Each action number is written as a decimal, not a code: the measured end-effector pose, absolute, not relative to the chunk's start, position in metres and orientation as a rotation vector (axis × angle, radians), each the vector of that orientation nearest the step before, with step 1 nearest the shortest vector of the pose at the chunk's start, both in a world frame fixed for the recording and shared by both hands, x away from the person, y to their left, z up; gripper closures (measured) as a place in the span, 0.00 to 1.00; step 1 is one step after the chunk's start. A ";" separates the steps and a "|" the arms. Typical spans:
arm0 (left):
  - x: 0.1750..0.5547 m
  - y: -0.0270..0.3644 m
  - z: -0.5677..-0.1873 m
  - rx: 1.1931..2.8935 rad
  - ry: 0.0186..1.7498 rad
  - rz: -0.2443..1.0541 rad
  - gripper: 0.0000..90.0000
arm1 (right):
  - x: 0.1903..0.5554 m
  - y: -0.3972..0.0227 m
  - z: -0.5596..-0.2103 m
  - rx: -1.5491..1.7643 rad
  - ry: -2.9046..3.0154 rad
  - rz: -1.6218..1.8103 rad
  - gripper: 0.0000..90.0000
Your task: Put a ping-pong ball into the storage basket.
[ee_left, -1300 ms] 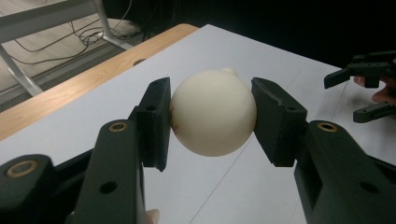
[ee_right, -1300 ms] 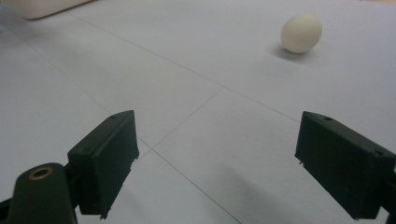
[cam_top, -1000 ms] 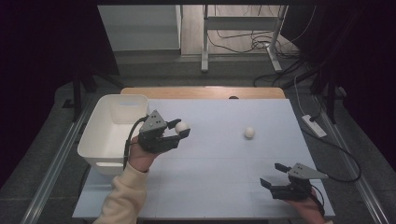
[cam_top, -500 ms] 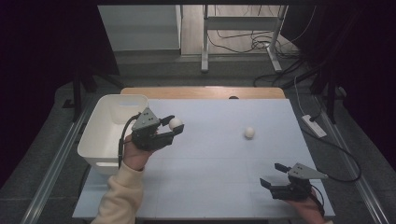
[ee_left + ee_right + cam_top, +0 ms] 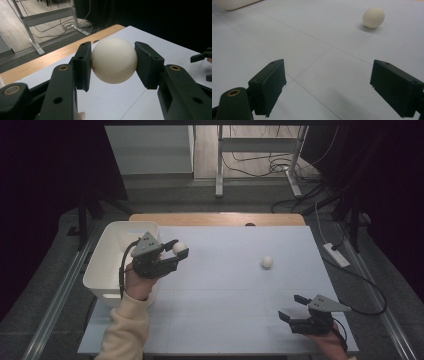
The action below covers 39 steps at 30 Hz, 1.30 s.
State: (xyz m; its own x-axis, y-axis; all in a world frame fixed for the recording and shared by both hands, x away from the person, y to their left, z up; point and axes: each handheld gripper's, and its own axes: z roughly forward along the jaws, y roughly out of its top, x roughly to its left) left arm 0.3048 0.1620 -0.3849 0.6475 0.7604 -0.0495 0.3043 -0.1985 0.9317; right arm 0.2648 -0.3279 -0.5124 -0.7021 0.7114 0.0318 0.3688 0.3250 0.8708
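Two grippers are over a pale blue table (image 5: 220, 320) with thin lines on it. Near on the right, the right gripper (image 5: 295, 307) sits low by the near edge. Its black jaws are wide apart and hold nothing. On the left, the left gripper (image 5: 176, 249) is up in the air. Its jaws are squeezed tight on a white ball (image 5: 179, 248), just beside a white bin (image 5: 107, 265) at the left edge of the table. A second white ball (image 5: 267, 262) lies alone on the table, farther off on the right, well apart from both grippers. The far edge of the table is a strip of brown wood (image 5: 215, 219). Past it is a grey floor, then a wood floor (image 5: 205, 150) with metal table legs (image 5: 219, 165) and black cables (image 5: 260, 165). The sides of the room are dark.
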 end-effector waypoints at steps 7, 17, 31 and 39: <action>0.305 0.173 -0.383 1.761 0.887 0.547 0.57 | 0.265 -0.328 -0.513 0.961 2.239 1.330 0.15; 0.304 0.182 -0.381 1.737 0.915 0.562 0.57 | 0.265 -0.328 -0.512 0.960 2.239 1.330 0.15; 0.305 0.197 -0.381 1.710 0.959 0.574 0.57 | 0.265 -0.328 -0.512 0.961 2.239 1.329 0.15; 0.305 0.203 -0.381 1.702 0.978 0.583 0.57 | 0.265 -0.328 -0.512 0.962 2.239 1.329 0.15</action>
State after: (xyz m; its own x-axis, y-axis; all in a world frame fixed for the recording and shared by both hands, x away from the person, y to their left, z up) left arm 0.3050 0.2028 -0.3805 0.5489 0.8321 -0.0793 0.3265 -0.1261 0.9368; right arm 0.2645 -0.3278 -0.5124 -0.7015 0.7120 0.0318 0.3689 0.3246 0.8710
